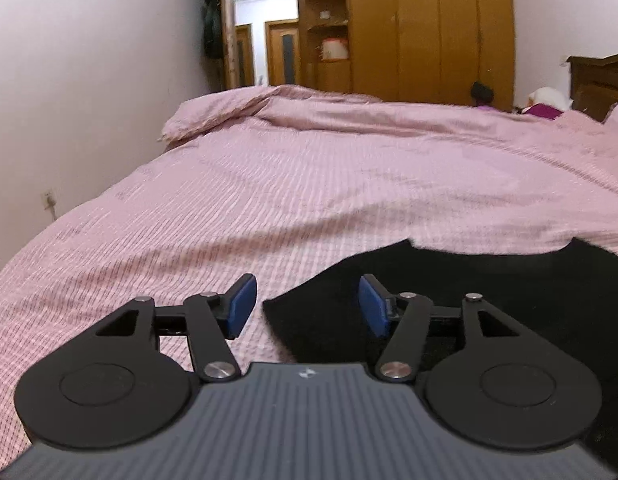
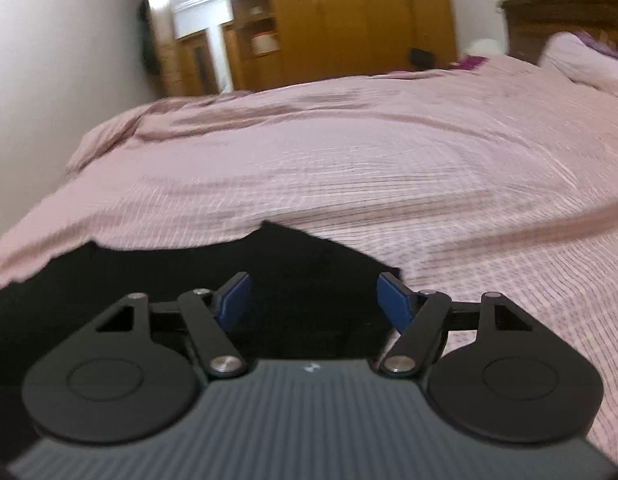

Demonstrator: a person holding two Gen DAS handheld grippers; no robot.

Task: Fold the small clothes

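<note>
A black garment (image 1: 469, 276) lies flat on the pink checked bed cover (image 1: 309, 184), at the near edge of the bed. My left gripper (image 1: 307, 306) hovers over the garment's left corner, open, with nothing between its blue pads (image 1: 241, 306). In the right wrist view the same black garment (image 2: 189, 272) spreads under and to the left of my right gripper (image 2: 315, 300). That gripper is open too, its blue pads (image 2: 397, 304) wide apart above the cloth's right end, gripping nothing.
The pink bed cover (image 2: 389, 160) stretches far ahead, bunched at the far left corner. A wooden wardrobe (image 1: 429, 28) and an open doorway (image 1: 265, 32) stand beyond. A dark headboard (image 2: 569, 12) and pillow (image 2: 581, 60) are at the right. A white wall (image 1: 89, 80) runs along the left.
</note>
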